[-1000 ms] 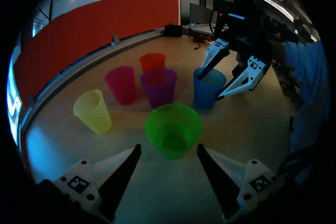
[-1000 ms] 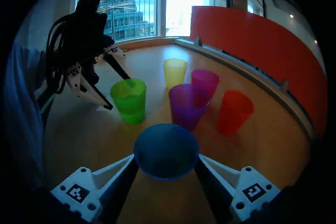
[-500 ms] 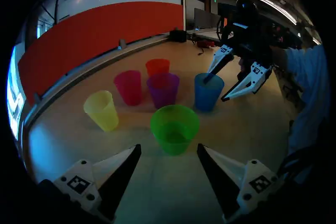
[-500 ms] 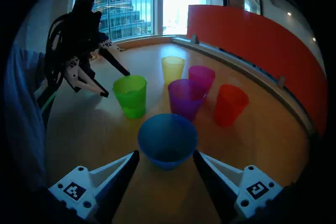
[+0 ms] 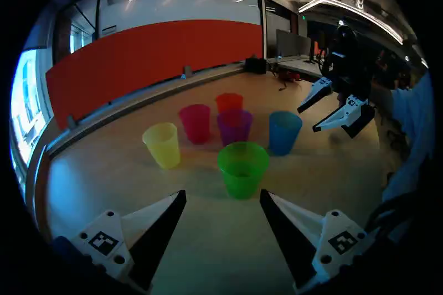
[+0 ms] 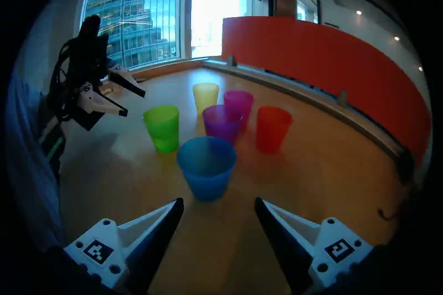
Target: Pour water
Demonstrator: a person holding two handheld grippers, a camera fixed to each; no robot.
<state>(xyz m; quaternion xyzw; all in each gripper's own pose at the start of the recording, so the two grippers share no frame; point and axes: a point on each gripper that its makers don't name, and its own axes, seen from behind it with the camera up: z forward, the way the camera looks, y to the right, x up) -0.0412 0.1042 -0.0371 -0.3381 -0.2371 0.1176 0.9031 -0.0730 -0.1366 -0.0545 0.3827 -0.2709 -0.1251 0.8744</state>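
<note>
Counting six cups on the wooden table (image 5: 99,195): yellow cup (image 5: 162,144), pink cup (image 5: 195,123), orange cup (image 5: 228,101), purple cup (image 5: 234,126), blue cup (image 5: 284,132), green cup (image 5: 242,169), clustered together. My left gripper (image 5: 222,192) and right gripper (image 6: 218,200) both gape wide, empty. Bare wood surrounds the cluster; the far edge runs under a red partition (image 5: 155,57). Both sit farther back from the cups than a second ago.

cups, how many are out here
6, all upright on the wooden surface. In the right gripper view: blue cup nearest, green cup left of it, purple cup behind it, orange cup right, yellow cup and pink cup farthest. None seems hidden.
</note>
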